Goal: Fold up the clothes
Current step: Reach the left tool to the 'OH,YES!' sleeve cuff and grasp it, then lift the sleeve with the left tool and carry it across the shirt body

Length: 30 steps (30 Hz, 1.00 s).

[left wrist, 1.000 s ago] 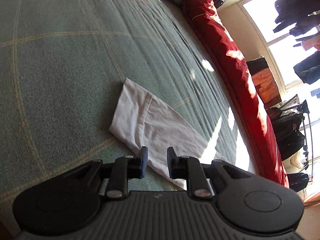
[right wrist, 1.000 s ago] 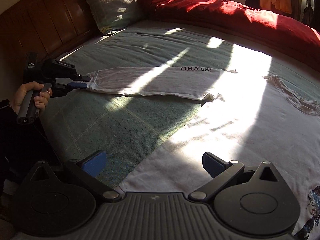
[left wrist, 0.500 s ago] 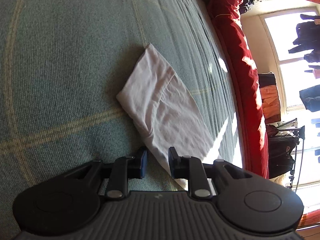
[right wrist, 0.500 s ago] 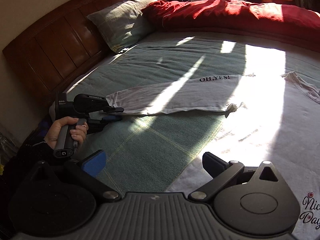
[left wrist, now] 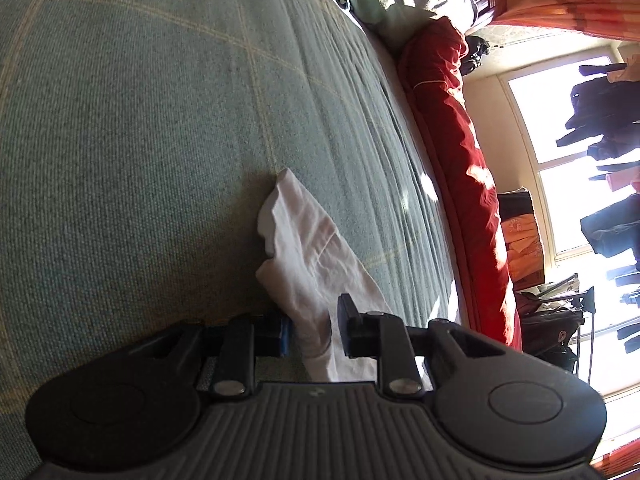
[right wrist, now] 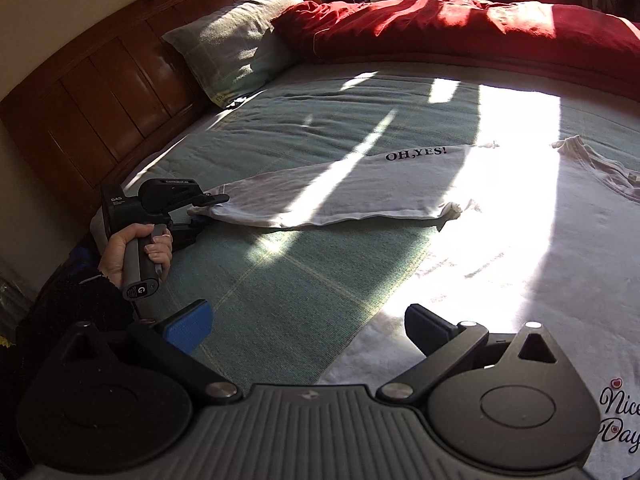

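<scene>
The left gripper (left wrist: 312, 330) is seen low over the bed, and a bunched fold of the white T-shirt (left wrist: 308, 256) lies between its fingers. The jaws are narrow, but a small gap is seen beside the right finger, so it cannot be told if the cloth is really clamped. The right gripper (right wrist: 308, 328) is held with its jaws wide apart, and nothing is between them; it hangs above the near edge of the same T-shirt.

From the right wrist view, the T-shirt is spread flat on the bed, and one side is folded over into a long strip. On this strip "OH,YES!" (right wrist: 416, 155) is printed in black. At the lower right corner "Nice Day" (right wrist: 620, 420) is partly read, because it is cut off by the picture edge. On the body of the left gripper (right wrist: 208, 204) the letters "DAS" are read; the smaller text under them is too small. A hand (right wrist: 136, 252) in a dark sleeve is closed around its handle.

The bed is covered with a green checked sheet (left wrist: 160, 140). A pillow (right wrist: 236, 52), a red duvet (right wrist: 460, 28) and a wooden headboard (right wrist: 100, 92) are seen behind. Strong sunlight washes out part of the T-shirt.
</scene>
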{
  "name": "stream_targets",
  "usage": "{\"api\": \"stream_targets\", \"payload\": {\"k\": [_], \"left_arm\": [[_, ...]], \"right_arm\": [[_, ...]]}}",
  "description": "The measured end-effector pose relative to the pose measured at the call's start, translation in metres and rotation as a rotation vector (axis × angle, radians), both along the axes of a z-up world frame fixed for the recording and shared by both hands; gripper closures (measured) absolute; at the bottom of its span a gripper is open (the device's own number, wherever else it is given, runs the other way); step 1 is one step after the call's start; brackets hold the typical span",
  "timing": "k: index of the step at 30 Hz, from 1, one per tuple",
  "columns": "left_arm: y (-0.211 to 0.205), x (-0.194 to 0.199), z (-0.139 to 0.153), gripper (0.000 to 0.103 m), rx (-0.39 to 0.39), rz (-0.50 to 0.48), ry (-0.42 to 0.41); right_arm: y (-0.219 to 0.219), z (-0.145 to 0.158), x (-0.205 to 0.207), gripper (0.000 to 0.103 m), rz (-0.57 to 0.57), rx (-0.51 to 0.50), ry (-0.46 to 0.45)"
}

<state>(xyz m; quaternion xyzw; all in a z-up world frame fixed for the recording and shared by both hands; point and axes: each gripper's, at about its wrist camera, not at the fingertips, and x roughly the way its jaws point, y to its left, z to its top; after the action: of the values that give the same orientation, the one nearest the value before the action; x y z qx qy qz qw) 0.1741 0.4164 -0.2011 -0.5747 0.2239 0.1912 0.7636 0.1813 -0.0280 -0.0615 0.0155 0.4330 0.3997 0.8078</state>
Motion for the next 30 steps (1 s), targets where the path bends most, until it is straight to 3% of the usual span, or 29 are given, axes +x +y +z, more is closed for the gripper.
{"api": "stream_targets", "payload": {"k": [6, 9, 14, 30], "left_arm": [[0.0, 0.012, 0.004, 0.083, 0.037, -0.02, 0.03], [-0.004, 0.015, 0.01, 0.093, 0.081, -0.035, 0.081], [-0.014, 0.024, 0.029, 0.094, 0.199, -0.092, 0.172], [-0.065, 0.046, 0.123, 0.094, 0.392, -0.198, 0.168]], "right_arm": [[0.0, -0.002, 0.0, 0.0, -0.008, -0.004, 0.006], [-0.002, 0.002, -0.003, 0.0, -0.006, -0.012, -0.013], [-0.01, 0.01, -0.008, 0.0, -0.014, -0.025, -0.045], [-0.07, 0.038, -0.029, 0.0, -0.073, -0.04, -0.139]]}}
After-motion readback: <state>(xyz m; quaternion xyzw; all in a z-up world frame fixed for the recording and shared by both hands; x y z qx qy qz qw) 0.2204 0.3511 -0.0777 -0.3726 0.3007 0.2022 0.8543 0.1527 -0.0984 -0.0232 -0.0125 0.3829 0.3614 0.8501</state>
